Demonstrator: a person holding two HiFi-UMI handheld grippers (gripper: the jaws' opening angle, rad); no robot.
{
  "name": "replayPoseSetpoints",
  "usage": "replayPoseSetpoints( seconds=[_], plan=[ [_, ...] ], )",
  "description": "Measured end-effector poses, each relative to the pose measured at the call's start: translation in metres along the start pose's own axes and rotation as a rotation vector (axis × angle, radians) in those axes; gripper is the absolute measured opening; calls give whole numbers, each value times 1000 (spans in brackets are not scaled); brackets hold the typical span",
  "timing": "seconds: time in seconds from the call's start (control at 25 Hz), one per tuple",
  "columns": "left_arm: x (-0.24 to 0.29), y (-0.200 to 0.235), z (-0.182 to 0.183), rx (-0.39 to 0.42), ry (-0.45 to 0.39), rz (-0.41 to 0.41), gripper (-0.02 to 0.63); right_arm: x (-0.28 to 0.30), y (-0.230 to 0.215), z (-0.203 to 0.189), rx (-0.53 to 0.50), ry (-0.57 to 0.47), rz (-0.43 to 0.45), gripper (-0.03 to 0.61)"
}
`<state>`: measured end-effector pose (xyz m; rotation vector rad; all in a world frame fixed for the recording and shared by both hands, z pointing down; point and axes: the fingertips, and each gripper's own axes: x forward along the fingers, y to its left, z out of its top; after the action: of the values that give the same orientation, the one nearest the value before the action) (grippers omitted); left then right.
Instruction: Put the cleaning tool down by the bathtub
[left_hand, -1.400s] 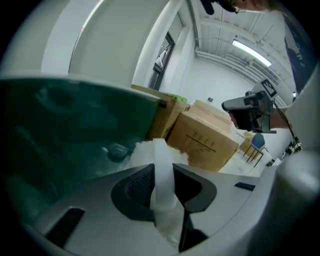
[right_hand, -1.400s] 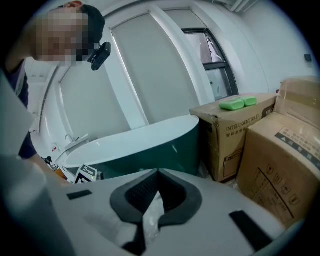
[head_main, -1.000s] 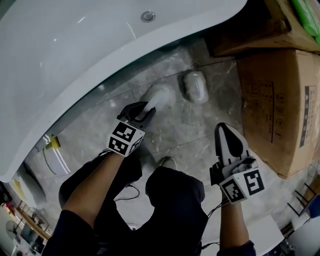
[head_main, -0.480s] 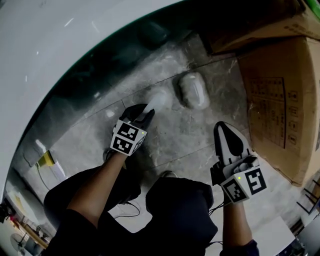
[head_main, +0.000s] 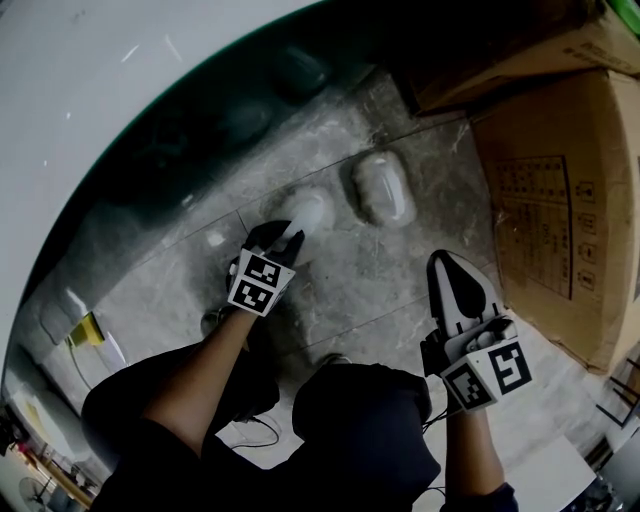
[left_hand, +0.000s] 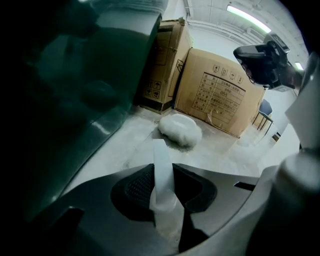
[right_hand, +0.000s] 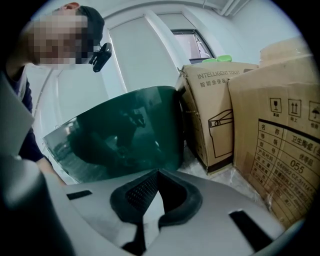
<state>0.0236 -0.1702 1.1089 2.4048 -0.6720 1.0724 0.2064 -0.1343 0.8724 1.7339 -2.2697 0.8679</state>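
Note:
The cleaning tool has a pale translucent handle (head_main: 306, 212) and a white fluffy head (head_main: 383, 188) that rests on the grey marble floor. My left gripper (head_main: 283, 237) is shut on the handle (left_hand: 162, 170), with the head (left_hand: 180, 131) lying ahead of the jaws. The bathtub (head_main: 150, 130), dark green outside with a white rim, curves across the upper left, and its wall (left_hand: 75, 90) is close on the left. My right gripper (head_main: 450, 265) hangs apart on the right with nothing held and its jaws (right_hand: 155, 182) together, facing the tub wall (right_hand: 125, 130).
Cardboard boxes (head_main: 570, 200) stand on the right, just beyond the tool head (left_hand: 220, 92) and beside the tub end (right_hand: 280, 150). The person's dark-clad knees (head_main: 360, 410) fill the bottom of the head view. A yellow item (head_main: 85, 328) lies at the lower left by the tub.
The head view has swung so that less of the tub's white rim shows. My left gripper has eased slightly lower with the handle; the tool head stays on the floor. The right gripper has not moved.

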Motion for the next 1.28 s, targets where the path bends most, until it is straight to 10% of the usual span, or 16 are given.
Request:
replayPoseSetpoints(
  seconds=[0.84,1.28],
  plan=[
    [-34,-11,32,41,-27,-32,233,1,26,10,13,10,17,4],
    [-141,-32,103,65,-53,-25,233,-57,66,93,26,58,17,3]
  ],
)
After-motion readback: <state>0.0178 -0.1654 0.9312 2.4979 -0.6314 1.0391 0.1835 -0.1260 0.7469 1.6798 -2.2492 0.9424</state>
